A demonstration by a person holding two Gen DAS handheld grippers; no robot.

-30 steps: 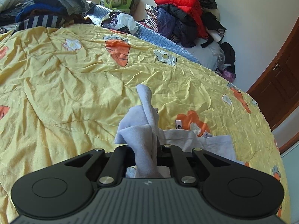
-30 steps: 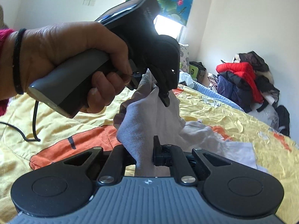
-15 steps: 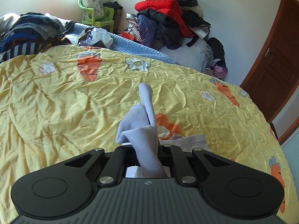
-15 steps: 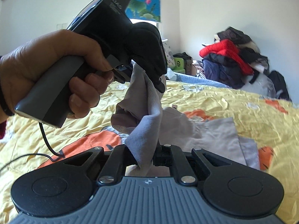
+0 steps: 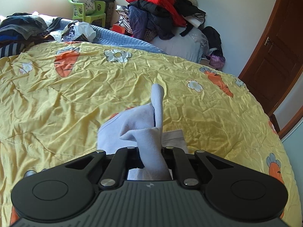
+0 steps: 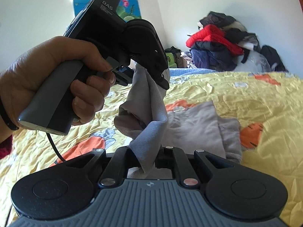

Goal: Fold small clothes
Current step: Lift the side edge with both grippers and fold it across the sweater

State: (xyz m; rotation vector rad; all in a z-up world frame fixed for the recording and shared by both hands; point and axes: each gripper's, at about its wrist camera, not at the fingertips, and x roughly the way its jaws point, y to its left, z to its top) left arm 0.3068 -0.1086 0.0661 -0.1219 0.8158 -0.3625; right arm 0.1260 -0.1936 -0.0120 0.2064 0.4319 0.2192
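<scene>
left gripper pinching soft grey knit garment | right gripper pinching ribbed hem, probably same garment | crinkled yellow quilt at 12 o'clock

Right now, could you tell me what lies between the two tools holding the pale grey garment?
In the right wrist view, only a short twisted stretch of the pale grey cotton garment runs from the left tool to the right tool.
</scene>
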